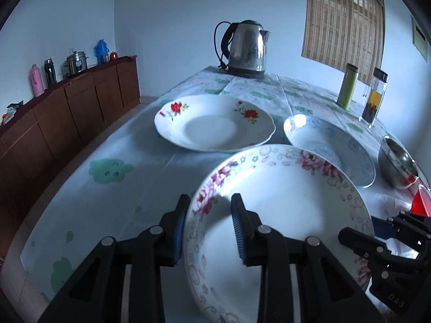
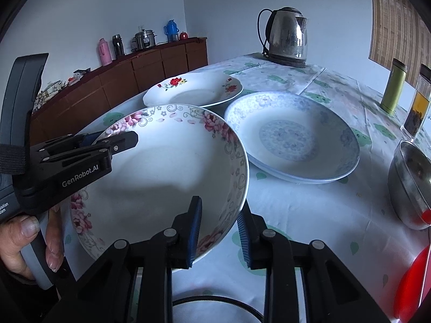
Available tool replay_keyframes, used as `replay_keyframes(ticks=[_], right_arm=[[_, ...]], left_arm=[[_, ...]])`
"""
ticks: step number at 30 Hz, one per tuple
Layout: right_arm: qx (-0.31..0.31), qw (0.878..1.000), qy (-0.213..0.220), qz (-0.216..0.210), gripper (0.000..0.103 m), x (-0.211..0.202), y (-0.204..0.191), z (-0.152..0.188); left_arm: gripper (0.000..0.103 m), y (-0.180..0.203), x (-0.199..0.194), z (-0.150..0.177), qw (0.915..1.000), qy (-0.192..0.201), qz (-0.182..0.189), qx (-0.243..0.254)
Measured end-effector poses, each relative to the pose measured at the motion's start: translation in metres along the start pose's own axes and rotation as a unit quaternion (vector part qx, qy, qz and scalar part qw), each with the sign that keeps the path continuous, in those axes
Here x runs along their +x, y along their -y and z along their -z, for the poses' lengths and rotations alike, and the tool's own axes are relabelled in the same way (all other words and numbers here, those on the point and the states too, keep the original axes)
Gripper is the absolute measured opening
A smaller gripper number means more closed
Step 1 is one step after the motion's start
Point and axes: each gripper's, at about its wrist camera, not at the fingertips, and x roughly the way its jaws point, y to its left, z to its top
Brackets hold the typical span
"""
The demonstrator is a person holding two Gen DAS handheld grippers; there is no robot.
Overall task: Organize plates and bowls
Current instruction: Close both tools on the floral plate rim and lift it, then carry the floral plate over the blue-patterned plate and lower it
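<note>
A white plate with pink flowers (image 1: 282, 215) (image 2: 167, 167) hangs tilted just above the tablecloth, held by both grippers. My left gripper (image 1: 210, 228) is shut on its left rim, one blue pad inside the plate and one outside. My right gripper (image 2: 219, 232) is shut on the right rim in the same way. Each gripper also shows in the other's view: the left gripper (image 2: 118, 140) and the right gripper (image 1: 377, 231). Behind lie a white plate with red flowers (image 1: 212, 123) (image 2: 194, 91) and a blue-patterned plate (image 1: 331, 145) (image 2: 291, 134), which seems to rest on a second one.
A steel bowl (image 2: 412, 183) and a red object (image 2: 412, 282) sit at the table's right edge. At the back are a steel kettle (image 1: 247, 48), a green flask (image 1: 348, 86) and a glass bottle (image 1: 374, 97). A wooden sideboard (image 1: 67, 113) runs along the left wall. A person's hand (image 2: 24, 242) grips the left handle.
</note>
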Motion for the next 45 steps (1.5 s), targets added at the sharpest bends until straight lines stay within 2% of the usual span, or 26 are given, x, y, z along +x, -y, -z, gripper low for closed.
replay_keyframes(ticks=[10, 21, 28, 40, 45], right_arm=[[0.001, 0.999, 0.030, 0.010, 0.028, -0.010, 0.002, -0.002], [0.026, 0.998, 0.055, 0.020, 0.028, -0.020, 0.018, -0.006], [0.031, 0.996, 0.077, 0.027, 0.028, -0.028, 0.026, -0.013], [0.048, 0.992, 0.106, 0.050, 0.028, -0.029, 0.054, -0.018], [0.054, 0.990, 0.122, 0.043, 0.028, -0.030, 0.060, -0.019]], left_arm=[[0.029, 0.005, -0.008, -0.008, 0.9989, 0.045, 0.014, 0.007], [0.029, 0.018, -0.009, -0.025, 0.9970, 0.068, 0.034, 0.011], [0.029, 0.030, -0.012, -0.040, 0.9927, 0.114, 0.033, 0.020], [0.029, 0.054, 0.005, -0.044, 0.9910, 0.124, 0.042, 0.027], [0.029, 0.056, 0.006, -0.046, 0.9908, 0.126, 0.039, 0.028]])
